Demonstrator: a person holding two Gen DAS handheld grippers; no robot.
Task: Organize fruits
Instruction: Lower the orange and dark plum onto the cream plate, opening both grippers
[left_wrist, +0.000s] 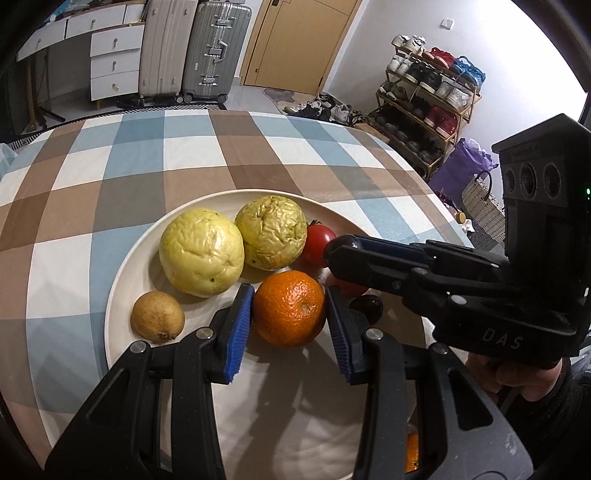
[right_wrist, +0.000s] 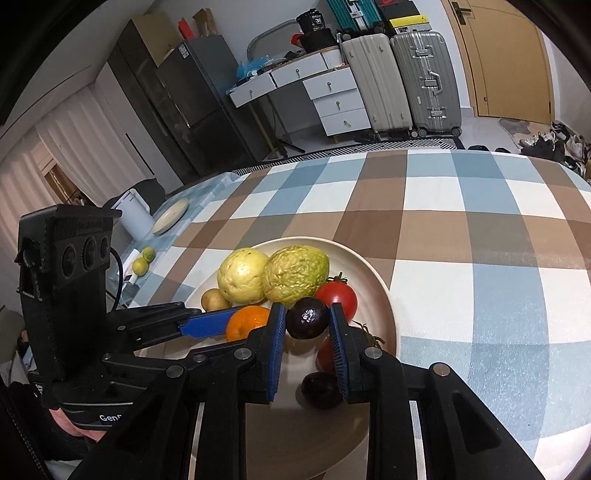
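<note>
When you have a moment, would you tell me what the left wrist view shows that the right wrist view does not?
Only the left wrist view shows the shoe rack and the left gripper closed on the orange.

Only the right wrist view shows the fridge, a second plate at the far table edge, two small green fruits, and the right gripper closed on a dark plum.

Both share the fruit plate, the two big yellow-green fruits, the tomato, the checked tablecloth and the suitcases.

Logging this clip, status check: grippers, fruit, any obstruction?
Left gripper shut on orange. Right gripper shut on dark plum. Both over the plate; guavas and tomato crowd close.
</note>
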